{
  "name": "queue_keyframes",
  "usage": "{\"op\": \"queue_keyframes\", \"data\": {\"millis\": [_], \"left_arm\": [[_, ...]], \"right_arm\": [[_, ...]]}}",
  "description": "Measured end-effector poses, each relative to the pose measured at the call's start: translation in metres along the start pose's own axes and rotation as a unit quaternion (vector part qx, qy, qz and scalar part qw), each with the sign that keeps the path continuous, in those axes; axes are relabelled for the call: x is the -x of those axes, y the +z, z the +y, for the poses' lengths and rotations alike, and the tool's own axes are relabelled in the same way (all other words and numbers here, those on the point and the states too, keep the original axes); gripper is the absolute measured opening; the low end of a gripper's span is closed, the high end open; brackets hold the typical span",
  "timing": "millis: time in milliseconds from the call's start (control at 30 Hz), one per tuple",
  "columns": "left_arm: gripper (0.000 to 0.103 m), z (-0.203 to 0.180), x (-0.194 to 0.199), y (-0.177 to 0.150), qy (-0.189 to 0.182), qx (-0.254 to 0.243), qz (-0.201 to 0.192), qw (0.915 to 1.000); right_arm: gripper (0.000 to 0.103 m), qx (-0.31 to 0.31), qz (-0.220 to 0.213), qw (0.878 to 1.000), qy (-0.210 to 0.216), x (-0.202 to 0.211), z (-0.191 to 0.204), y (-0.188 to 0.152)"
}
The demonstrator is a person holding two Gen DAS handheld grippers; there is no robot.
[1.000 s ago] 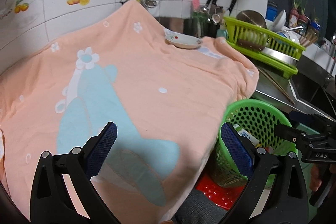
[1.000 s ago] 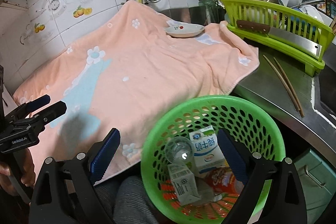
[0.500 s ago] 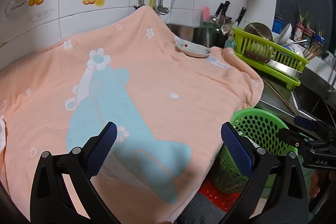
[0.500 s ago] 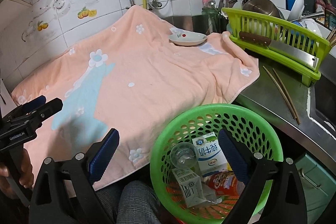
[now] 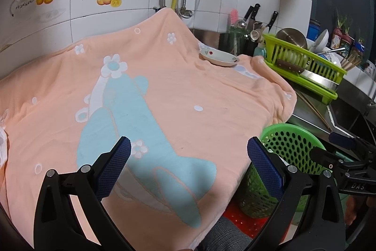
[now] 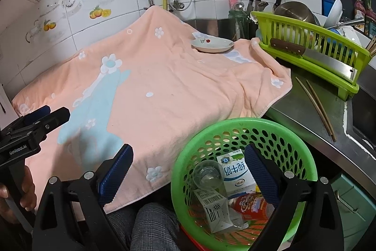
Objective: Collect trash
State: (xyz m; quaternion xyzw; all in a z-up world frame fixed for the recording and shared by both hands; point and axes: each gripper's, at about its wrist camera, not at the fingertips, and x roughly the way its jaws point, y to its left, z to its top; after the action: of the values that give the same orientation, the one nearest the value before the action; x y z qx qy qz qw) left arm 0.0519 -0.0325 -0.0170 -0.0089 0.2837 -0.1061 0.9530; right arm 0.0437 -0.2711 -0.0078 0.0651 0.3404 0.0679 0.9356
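A green perforated basket (image 6: 303, 147) (image 5: 291, 145) stands below the counter's front edge. Inside it lie a white milk carton (image 6: 237, 172), a clear plastic cup (image 6: 208, 174), a grey carton with a barcode (image 6: 215, 208) and a red snack wrapper (image 6: 250, 204). My right gripper (image 6: 188, 168) hangs open just above the basket's near left rim, with nothing between its blue pads. My left gripper (image 5: 188, 166) is open over the front of the peach towel (image 5: 164, 95), also holding nothing. The left gripper (image 6: 35, 124) also shows at the left edge of the right wrist view.
A small white dish (image 6: 212, 44) rests on the towel's far right corner. A green dish rack (image 6: 312, 48) with a cleaver stands to the right, chopsticks (image 6: 315, 102) lie on the steel counter, and knives stand behind. Grey-clad knees (image 6: 150, 225) show below.
Both grippers have pulled back and risen a little, so more of the towel and wall shows. Both stay open, and the basket's contents have not moved.
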Motion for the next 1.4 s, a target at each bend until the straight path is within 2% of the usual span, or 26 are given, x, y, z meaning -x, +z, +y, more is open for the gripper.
{"op": "queue_keyframes", "data": {"millis": [1400], "left_arm": [[0.098,-0.0038,0.0004,0.0001,0.001,-0.006,-0.002,1.0]], "right_arm": [[0.092,-0.003,0.002,1.0,0.005,-0.0034,0.004,-0.003]]}}
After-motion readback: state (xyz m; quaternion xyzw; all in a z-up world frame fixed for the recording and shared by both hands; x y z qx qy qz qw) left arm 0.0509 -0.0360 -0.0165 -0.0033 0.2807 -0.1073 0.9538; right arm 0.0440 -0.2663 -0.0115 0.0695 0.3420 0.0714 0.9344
